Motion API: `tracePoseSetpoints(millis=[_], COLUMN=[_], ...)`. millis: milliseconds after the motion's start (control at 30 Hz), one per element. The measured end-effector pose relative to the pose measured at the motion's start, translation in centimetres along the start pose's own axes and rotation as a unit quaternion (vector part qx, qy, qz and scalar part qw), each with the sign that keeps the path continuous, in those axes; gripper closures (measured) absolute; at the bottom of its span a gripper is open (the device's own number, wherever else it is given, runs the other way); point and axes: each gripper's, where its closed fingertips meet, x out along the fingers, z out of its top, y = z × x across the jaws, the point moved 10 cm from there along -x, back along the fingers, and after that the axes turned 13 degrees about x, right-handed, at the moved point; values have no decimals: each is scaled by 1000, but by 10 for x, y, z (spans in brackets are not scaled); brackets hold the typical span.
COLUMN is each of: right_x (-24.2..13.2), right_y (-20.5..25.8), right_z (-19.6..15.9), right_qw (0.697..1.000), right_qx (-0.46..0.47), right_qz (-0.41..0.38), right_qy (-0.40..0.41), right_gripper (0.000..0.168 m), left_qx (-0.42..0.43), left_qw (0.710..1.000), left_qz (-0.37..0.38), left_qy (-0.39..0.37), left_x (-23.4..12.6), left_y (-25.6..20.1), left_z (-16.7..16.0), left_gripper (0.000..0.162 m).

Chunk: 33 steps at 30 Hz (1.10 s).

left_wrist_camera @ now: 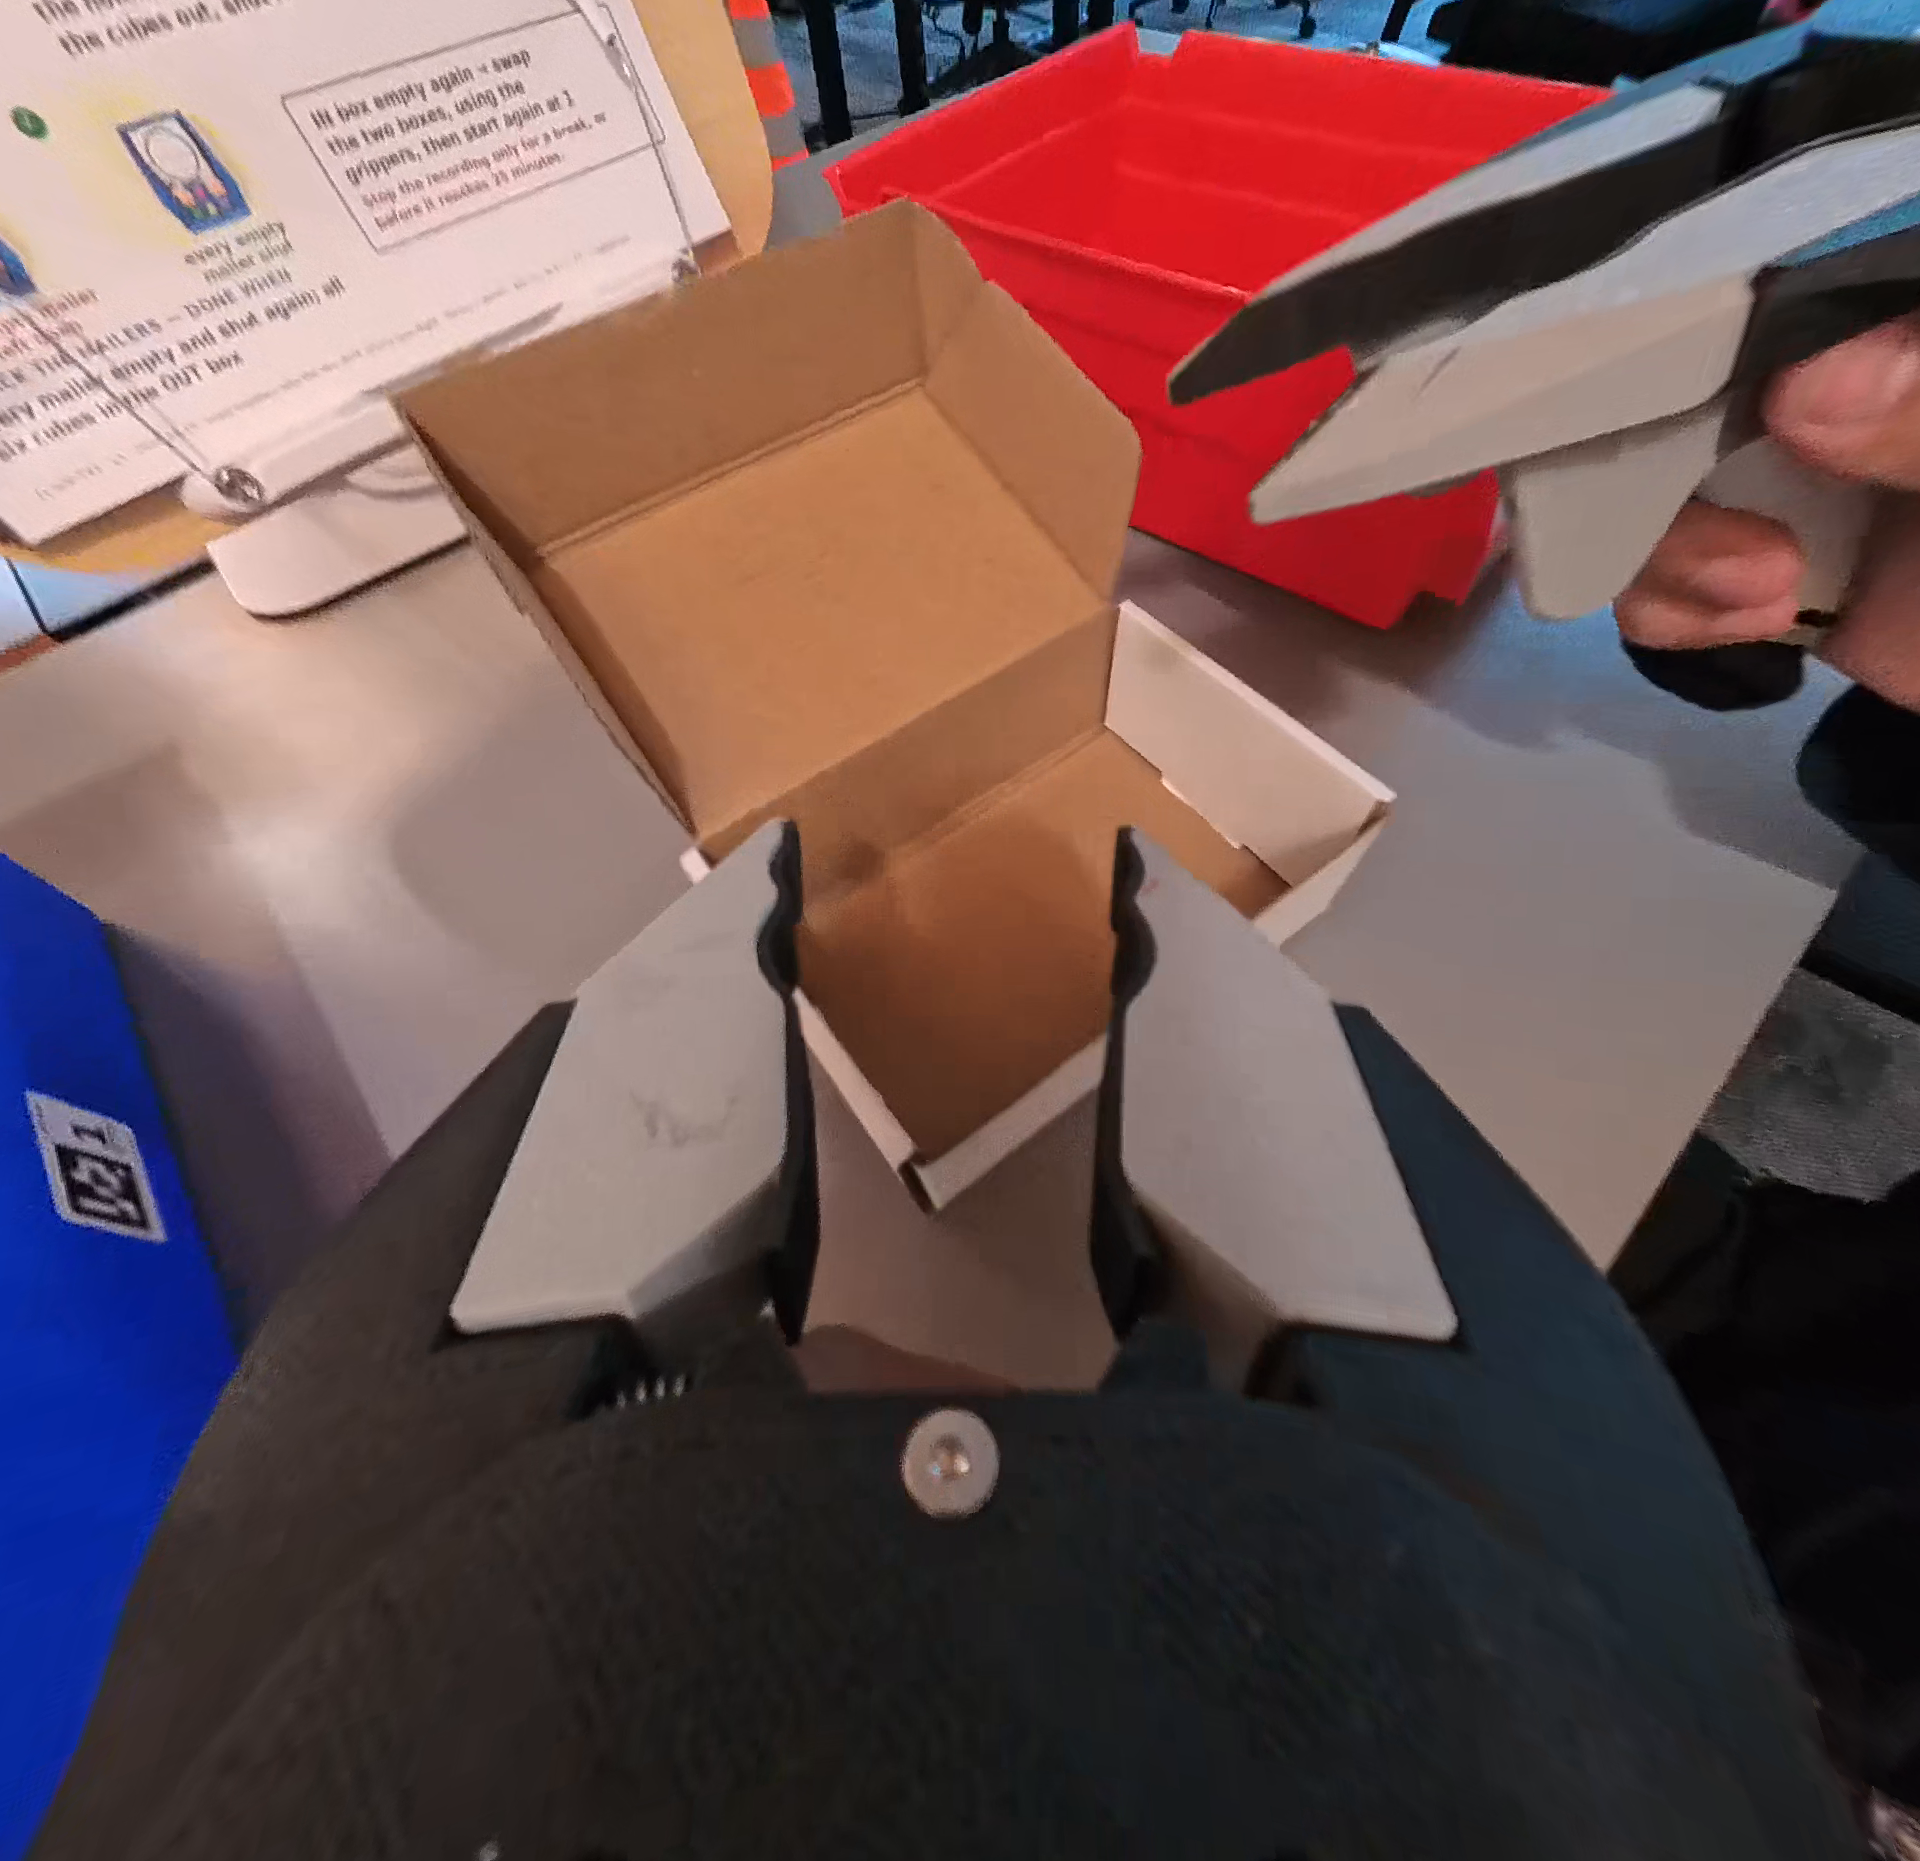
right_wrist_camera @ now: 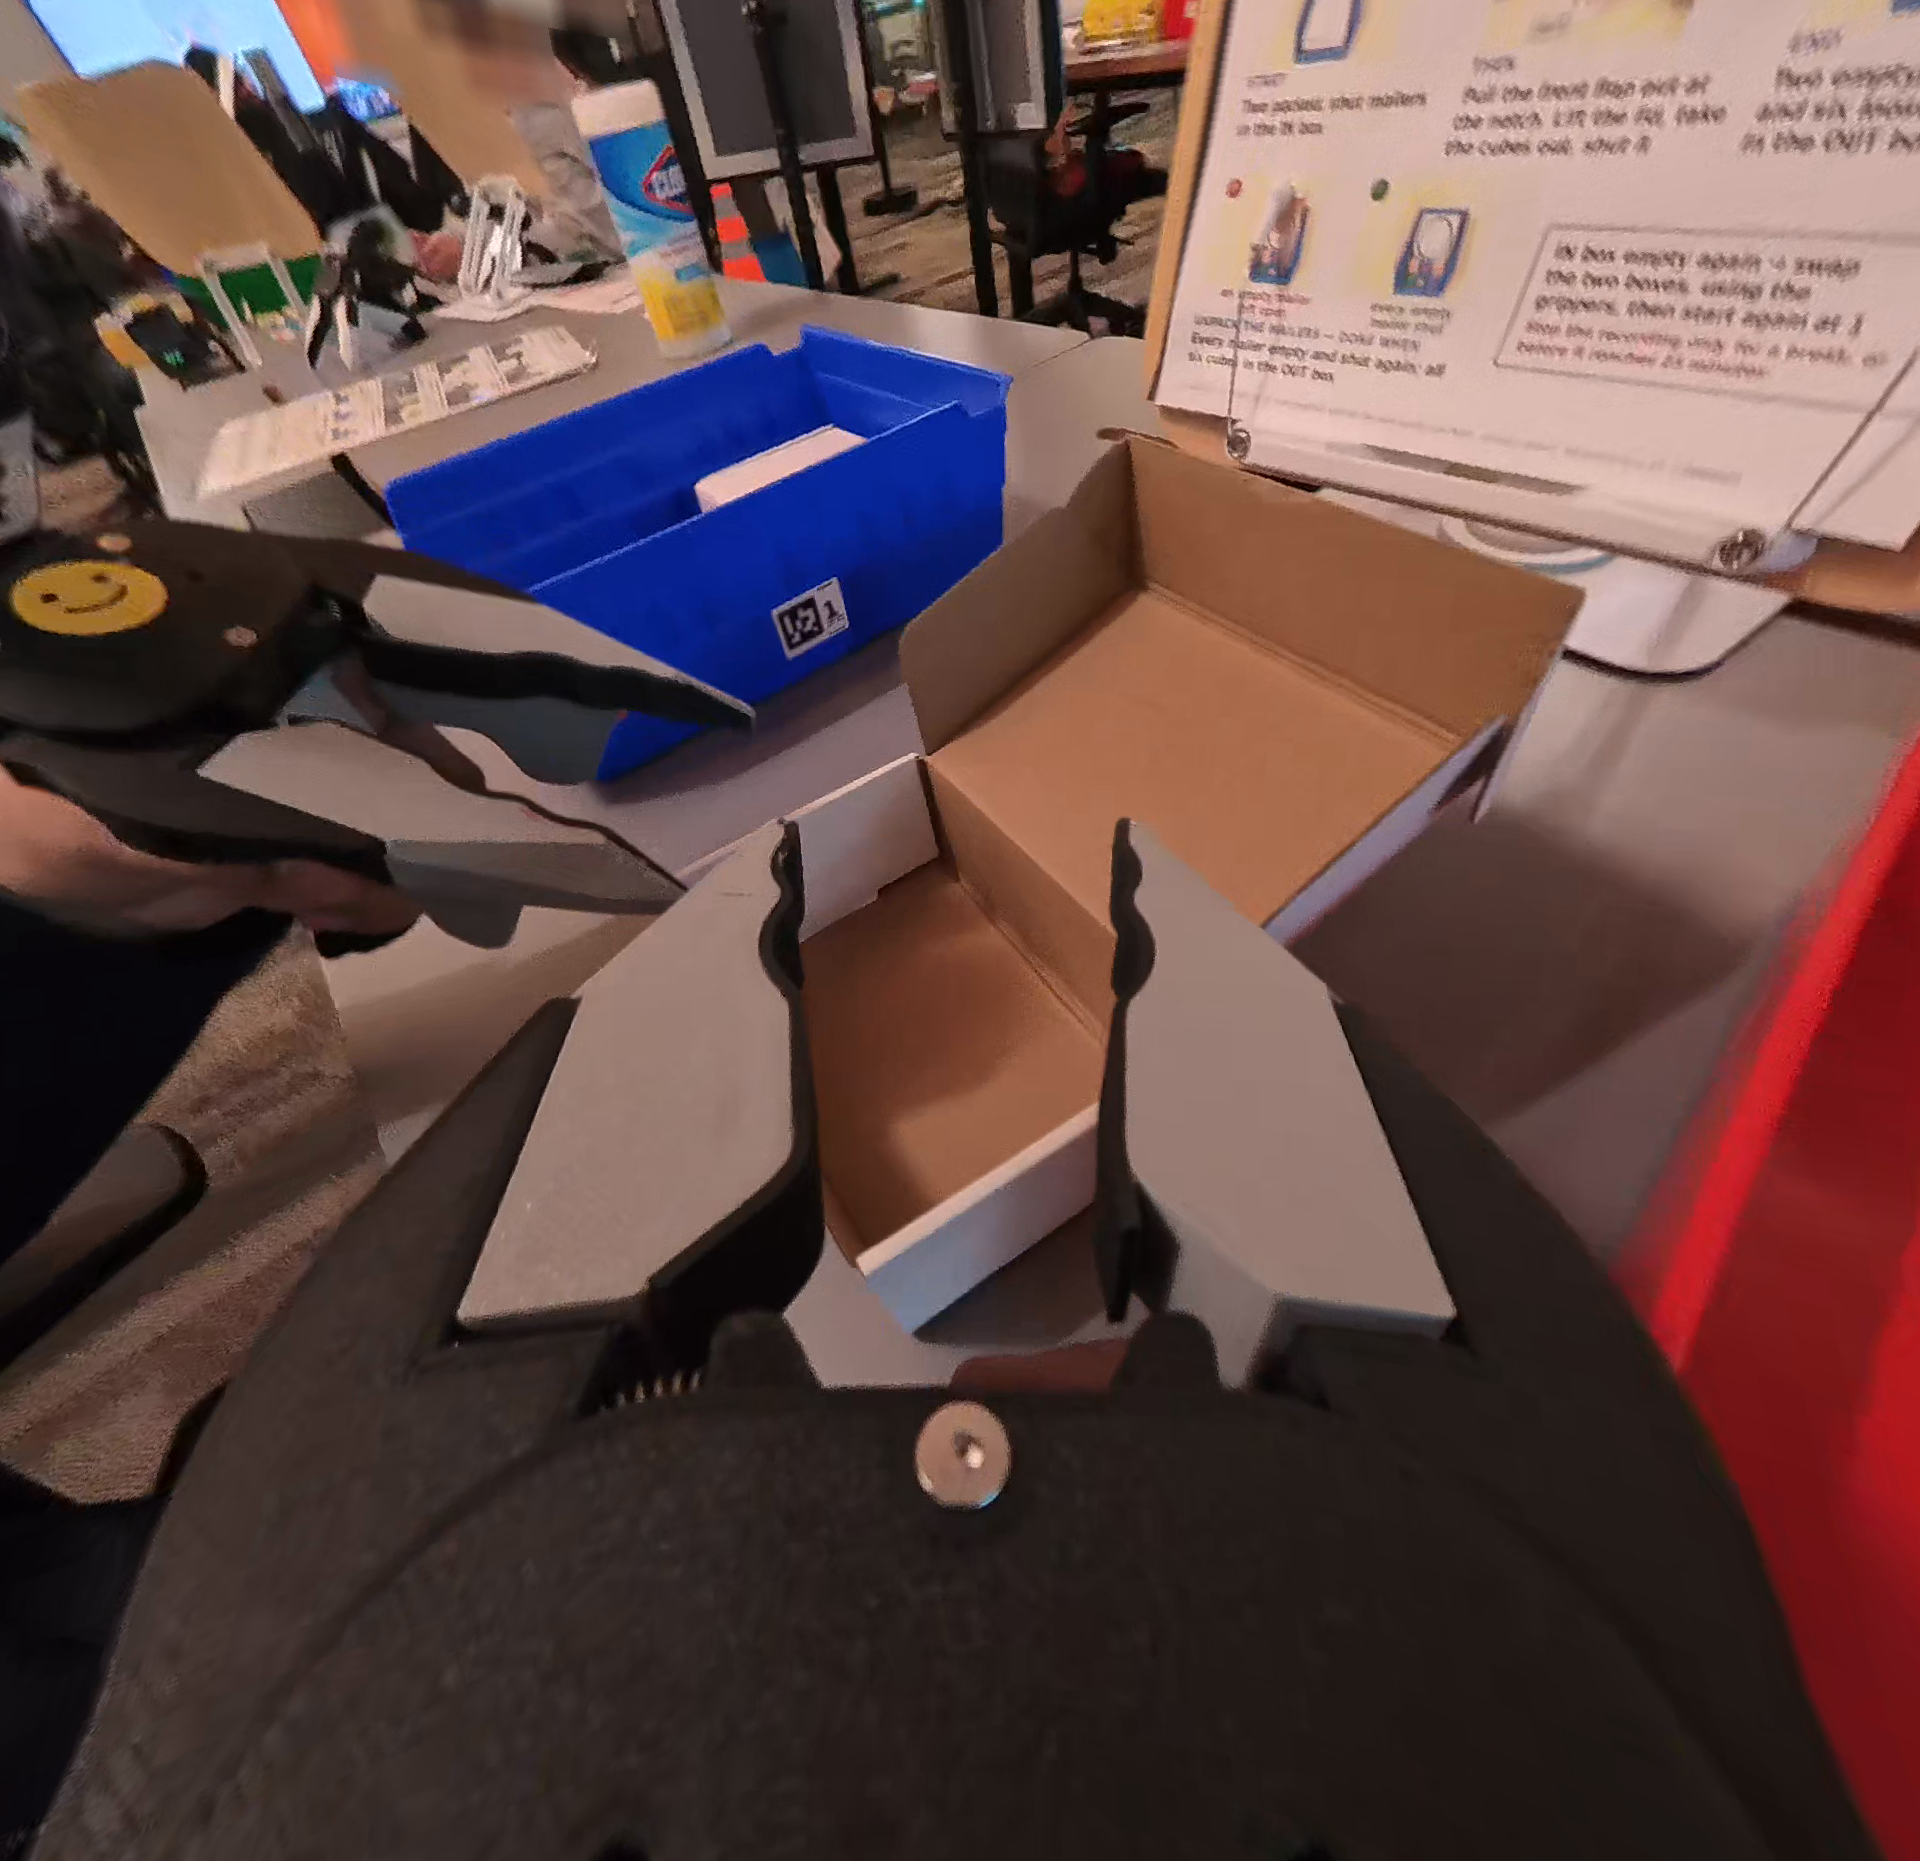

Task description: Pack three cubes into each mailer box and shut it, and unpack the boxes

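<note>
Mailer box (left_wrist_camera: 935, 689) sits open and empty on the desk (left_wrist_camera: 1507, 876), lid upright, between blue bin (right_wrist_camera: 727, 564) and red bin (left_wrist_camera: 1195, 253). Left gripper (left_wrist_camera: 951, 938) fingers apart, above the box's near corner. Right gripper (right_wrist_camera: 951, 938) fingers apart, over its front wall.

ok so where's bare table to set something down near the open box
Bare grey table lies right of the open mailer box, toward the red bin, and in front of the box near the table edge. A narrow strip runs between box and blue bin. Behind the box it is crowded by the instruction stand.
</note>
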Motion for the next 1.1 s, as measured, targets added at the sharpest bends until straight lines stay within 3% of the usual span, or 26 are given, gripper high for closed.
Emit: tracePoseSetpoints(millis=[33,267,333,433,633,733,933,1100], right_x=[0,11,18,28,35,37,33,24], right_y=[3,26,33,38,29,20,4,-1], right_z=[0,-19,-26,-34,-46,-48,-44,-35], right_qw=[1000,986,980,975,963,961,968,976], right_qx=[-15,-58,-82,-109,-152,-171,-147,-126], right_qz=[1,83,89,82,31,-22,-50,-35], right_qy=[5,130,157,174,220,217,197,175], right_gripper=[110,110,110,111,112,110,110,112], left_qx=[-11,-48,-53,-63,-15,30,135,188], left_qw=[1000,991,984,976,954,946,916,891], left_qz=[-1,126,165,161,64,3,-89,-141], left_qy=[0,14,47,135,294,322,367,389], left_x=[-5,-98,-122,-135,-112,-93,-65,-46], left_y=[1,69,98,136,167,168,158,155], left_z=[-4,-28,-39,-60,-93,-98,-103,-108], left_gripper=[99,96,98,98,103,103,101,114])
